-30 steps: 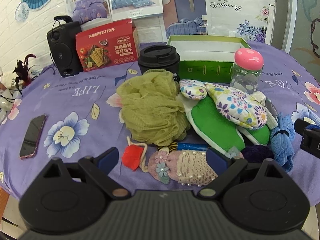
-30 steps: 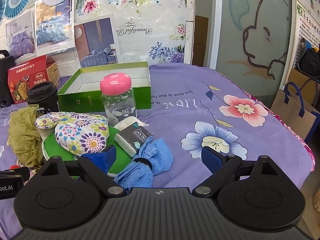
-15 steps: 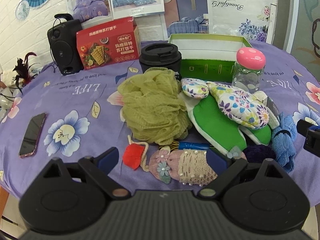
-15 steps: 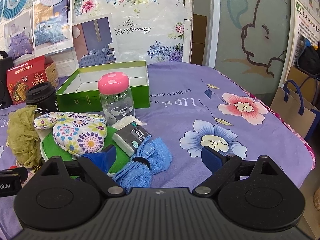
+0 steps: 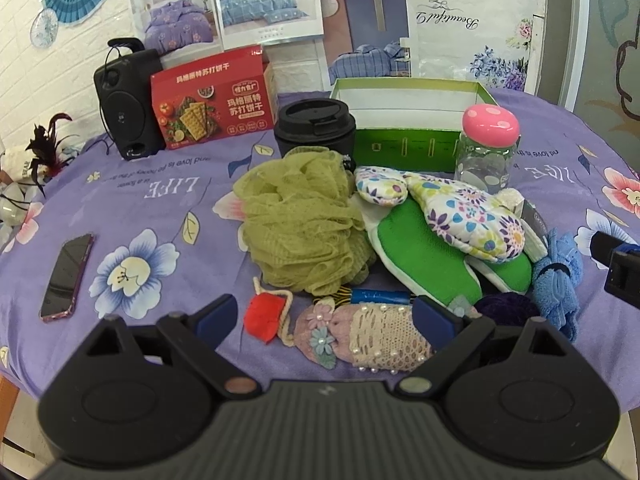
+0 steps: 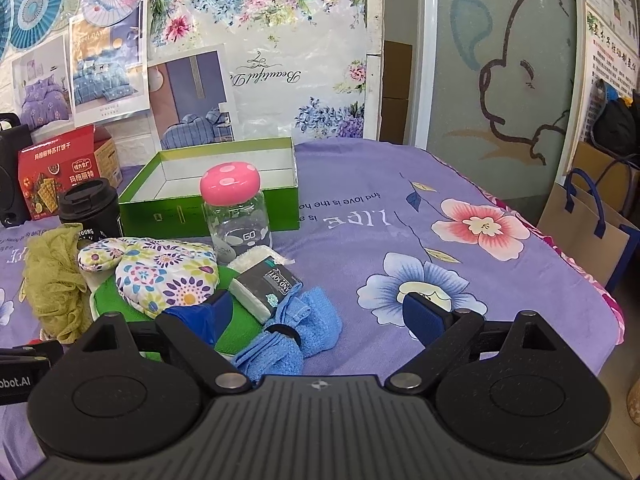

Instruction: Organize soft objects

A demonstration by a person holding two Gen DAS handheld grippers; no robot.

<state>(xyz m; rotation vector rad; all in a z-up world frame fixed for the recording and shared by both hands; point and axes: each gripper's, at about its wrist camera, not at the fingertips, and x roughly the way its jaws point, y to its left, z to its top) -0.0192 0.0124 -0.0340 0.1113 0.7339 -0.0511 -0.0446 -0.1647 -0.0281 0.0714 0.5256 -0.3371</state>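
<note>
A pink knitted pouch with cream lace, pearls and fabric flowers (image 5: 360,338) is lying on the purple floral tablecloth (image 5: 160,200), directly between the wide-open fingers of the left gripper (image 5: 326,316), which is gripping nothing. A small red pompom on a cord (image 5: 264,316) is lying just beside it. Behind them, an olive-green mesh bath sponge (image 5: 304,224), a green mitt (image 5: 424,252) and a flower-print quilted mitt (image 5: 464,212) are crowding together. The right gripper (image 6: 318,318) is also standing wide open and empty, above a rolled blue towel (image 6: 296,336). A dark purple soft item (image 5: 504,308) is sitting half hidden behind the left gripper's finger, hard to identify. An open green box (image 6: 216,184) is resting farther back.
</note>
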